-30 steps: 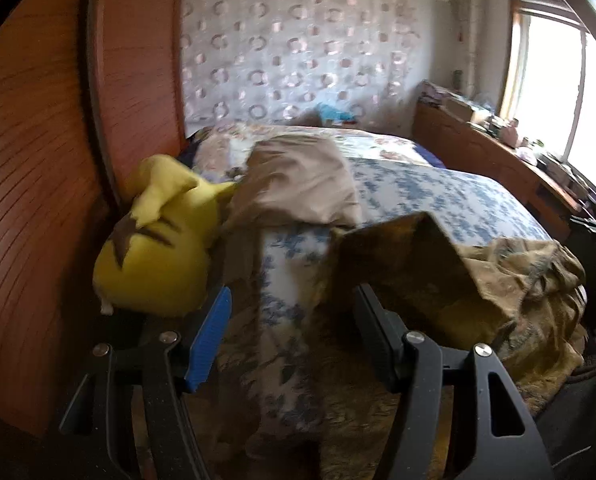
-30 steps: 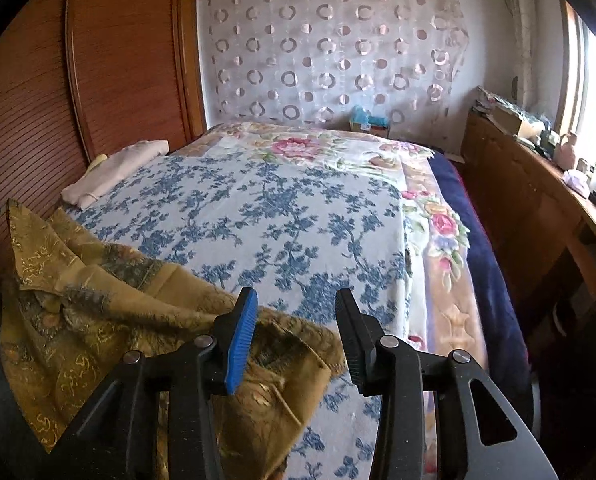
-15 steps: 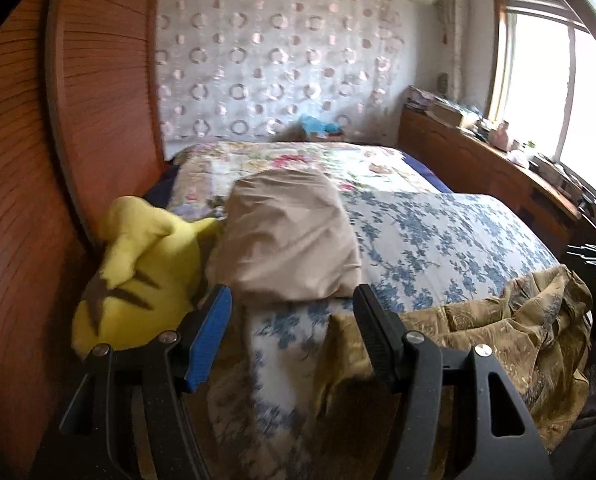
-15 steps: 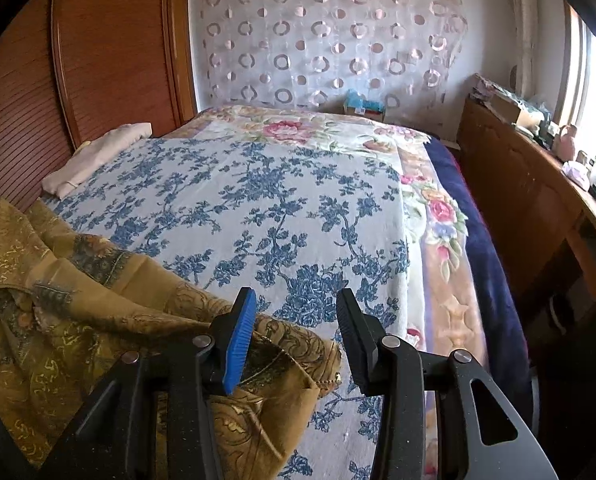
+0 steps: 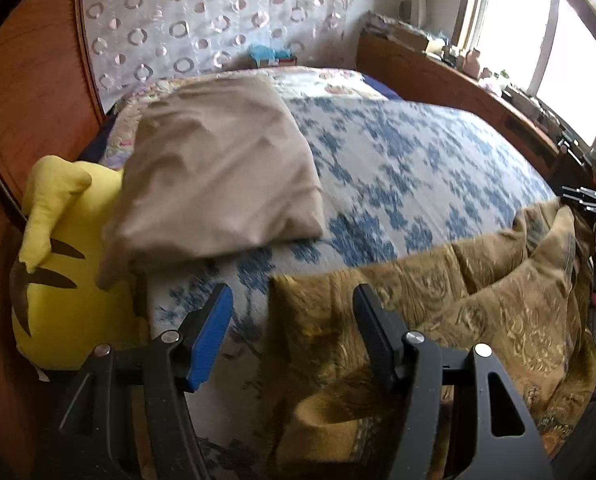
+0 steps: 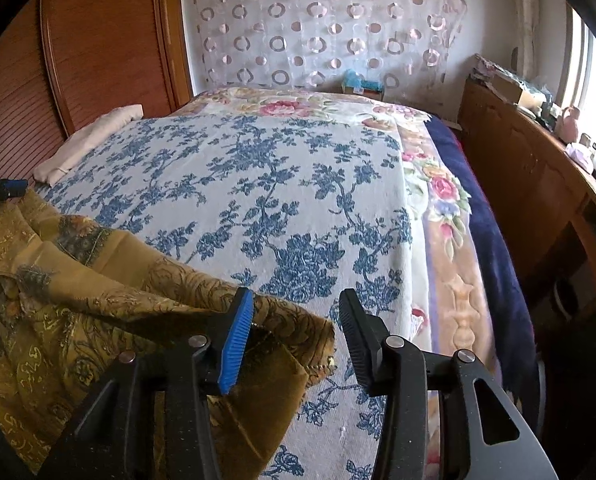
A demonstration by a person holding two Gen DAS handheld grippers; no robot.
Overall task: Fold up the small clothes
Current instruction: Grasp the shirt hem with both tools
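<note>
An olive-gold patterned cloth (image 5: 478, 304) lies crumpled along the near edge of the bed. In the left wrist view its left corner sits between the fingers of my left gripper (image 5: 293, 332), which is open. In the right wrist view the same cloth (image 6: 97, 304) lies at the lower left, and its right corner reaches between the fingers of my right gripper (image 6: 298, 340), which is open too. Neither gripper holds the cloth.
The bed has a blue-flowered white cover (image 6: 281, 184). A folded beige cloth (image 5: 213, 168) and a yellow plush toy (image 5: 57, 264) lie at the bed's left side by a wooden headboard (image 5: 29, 80). A wooden cabinet (image 6: 538, 184) runs along the right.
The left corner of the cloth has dropped from a raised peak to lie flat. The left gripper's view has swung toward the bed. The right gripper has barely moved.
</note>
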